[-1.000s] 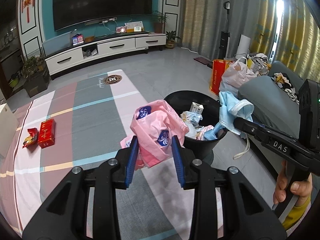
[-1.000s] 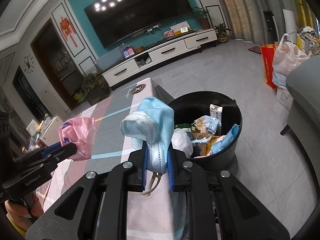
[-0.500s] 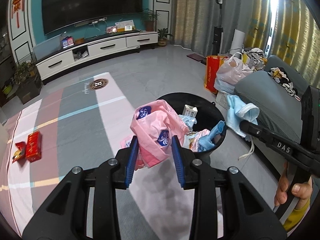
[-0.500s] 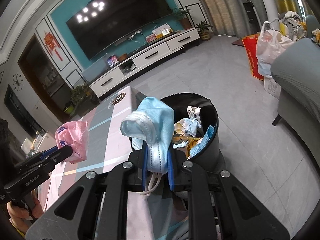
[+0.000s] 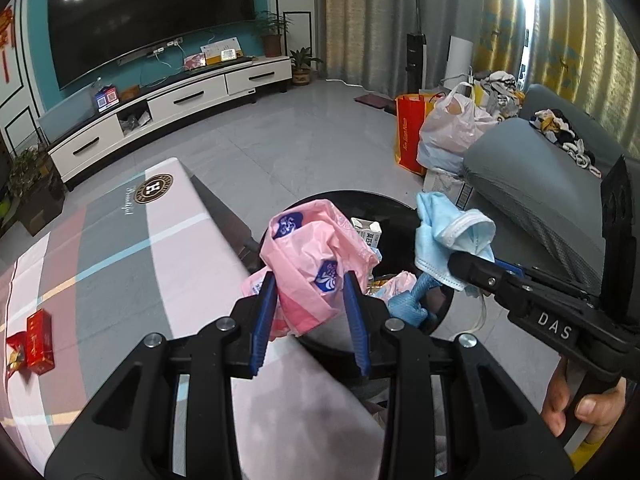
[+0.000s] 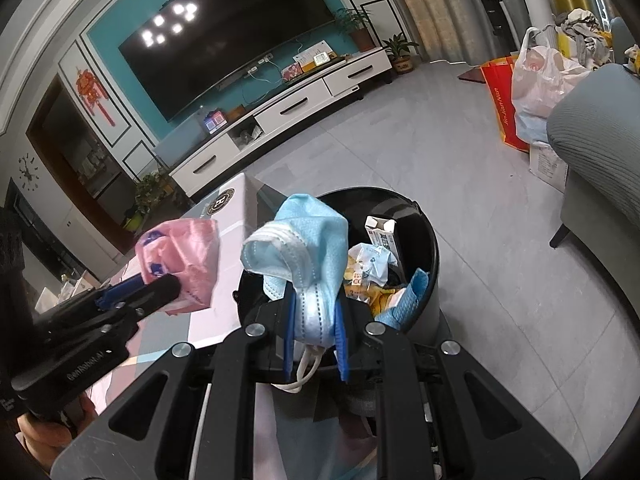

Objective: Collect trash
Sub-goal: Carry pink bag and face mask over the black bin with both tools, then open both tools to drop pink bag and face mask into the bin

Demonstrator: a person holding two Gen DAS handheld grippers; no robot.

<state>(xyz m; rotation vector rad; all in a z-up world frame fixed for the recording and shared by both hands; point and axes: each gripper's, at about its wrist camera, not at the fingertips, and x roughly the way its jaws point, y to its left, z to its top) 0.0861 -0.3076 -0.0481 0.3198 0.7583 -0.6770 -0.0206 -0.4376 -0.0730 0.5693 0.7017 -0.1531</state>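
Trash is filling the black bin [image 5: 404,208], which is standing on the grey tiled floor just off the end of the striped table [image 5: 120,264]: a small white carton [image 6: 380,232] is leaning upright against its far inner wall, and crumpled wrappers [image 6: 368,268] and a blue cloth [image 6: 408,296] are lying beside it.

I am holding a gripper in each hand. My left gripper [image 5: 310,304] is clamping a crumpled pink plastic bag [image 5: 316,264] between its blue pads [image 5: 264,320], so those jaws are closed on the bag. In the left wrist view the bag is hanging over the near left rim of the bin, by the table's end edge. In the right wrist view the same bag [image 6: 180,260] is showing to the left of the bin, in front of the table.

My right gripper [image 6: 316,320] is pinching a light blue face mask [image 6: 300,248], jaws closed on its folded lower part, while its white ear loop [image 6: 304,372] is dangling below the pads. The mask is hanging over the near rim of the bin. From the left wrist view the mask [image 5: 448,236] is sitting at the bin's right edge.

Back on the table, near its left edge, a red packet [image 5: 40,340] is lying flat beside a smaller crumpled wrapper [image 5: 16,356]. A grey sofa [image 5: 540,200] is standing to the right of the bin, with filled plastic bags [image 5: 452,132] on the floor beyond it.
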